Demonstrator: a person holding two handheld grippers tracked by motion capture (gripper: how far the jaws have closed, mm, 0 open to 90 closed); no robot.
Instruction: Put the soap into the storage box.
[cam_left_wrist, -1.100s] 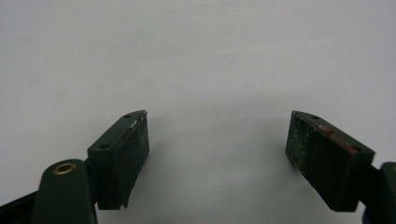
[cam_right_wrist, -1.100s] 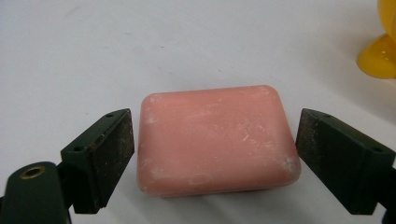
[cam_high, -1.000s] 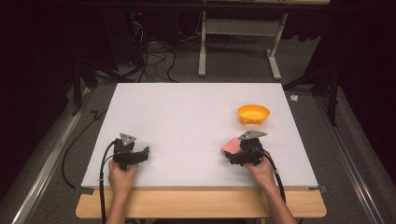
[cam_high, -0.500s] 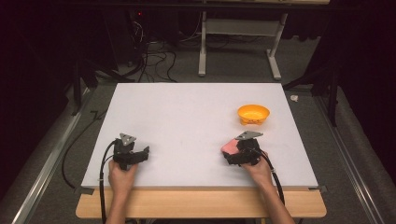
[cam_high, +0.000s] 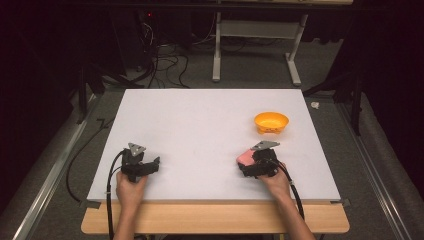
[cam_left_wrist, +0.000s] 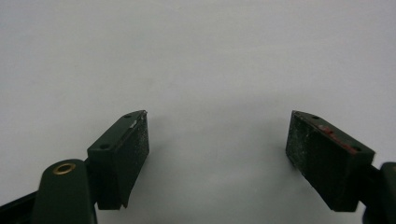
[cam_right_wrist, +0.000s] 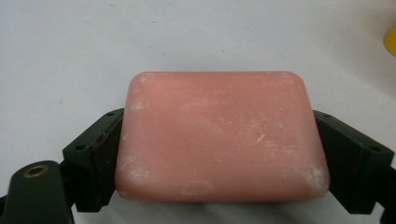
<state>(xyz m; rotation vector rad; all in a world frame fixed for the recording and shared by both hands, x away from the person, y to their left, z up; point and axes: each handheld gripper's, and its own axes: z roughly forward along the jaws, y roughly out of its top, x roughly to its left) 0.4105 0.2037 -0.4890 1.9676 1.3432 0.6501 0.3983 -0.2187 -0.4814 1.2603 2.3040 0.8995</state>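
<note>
Right tongs around unmarked pink soap

Pink soap bar mostly covered in the high view by the right gripper and its grey plate; only one corner exposed. Underside of bar and contact with table hidden in the right gripper view. Side faces concealed behind the pads. Yellow bowl cut off by the right edge of the right gripper view; just a sliver visible. Markings on bowl front too small to read. Left gripper bodies cropped at the bottom edge. Forearms cut off at the bottom of the high view.
</note>
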